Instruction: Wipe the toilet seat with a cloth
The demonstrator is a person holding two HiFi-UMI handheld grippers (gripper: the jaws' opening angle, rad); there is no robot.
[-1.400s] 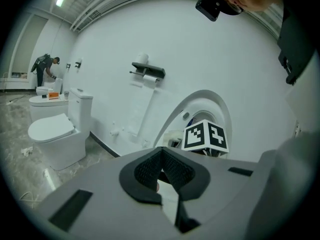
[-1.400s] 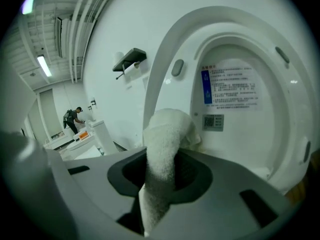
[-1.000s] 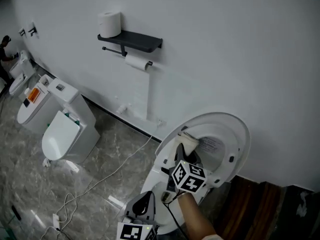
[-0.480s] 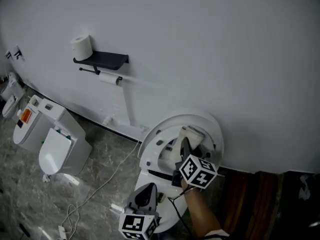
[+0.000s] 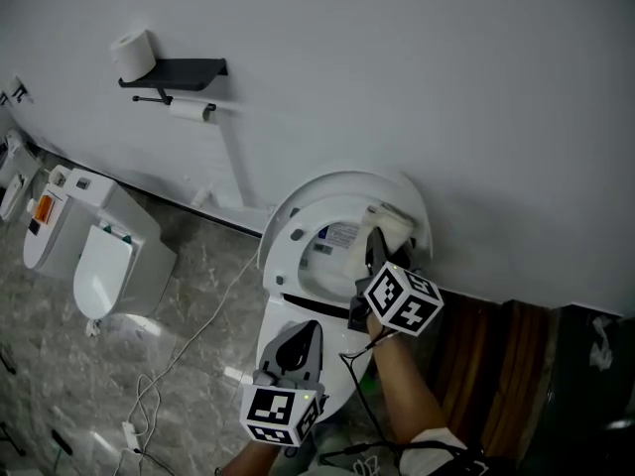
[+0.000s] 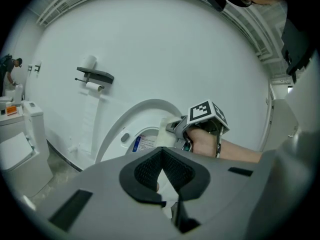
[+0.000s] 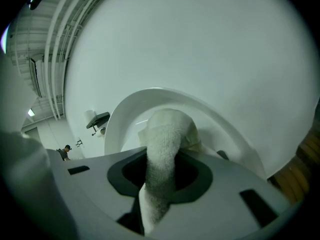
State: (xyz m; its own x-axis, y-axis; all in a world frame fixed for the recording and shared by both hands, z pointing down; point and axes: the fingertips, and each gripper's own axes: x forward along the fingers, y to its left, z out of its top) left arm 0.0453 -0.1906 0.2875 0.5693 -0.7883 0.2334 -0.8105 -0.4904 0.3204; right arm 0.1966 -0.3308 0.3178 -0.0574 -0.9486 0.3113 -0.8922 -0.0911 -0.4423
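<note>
Head view: right gripper [image 5: 380,236] outstretched, cloth [image 5: 393,221] against raised toilet seat [image 5: 296,224].

No legible text or numbers

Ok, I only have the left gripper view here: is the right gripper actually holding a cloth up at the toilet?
Observer: Yes. The right gripper view shows the right gripper shut on a white cloth that bunches out past the jaws.
Operator: Where is the cloth on the seat?
Observer: In the head view it is at the upper right rim of the raised toilet seat, close to the wall.
Operator: Anything on the floor?
Observer: A white cable trails over the grey floor, left of the seat.
</note>
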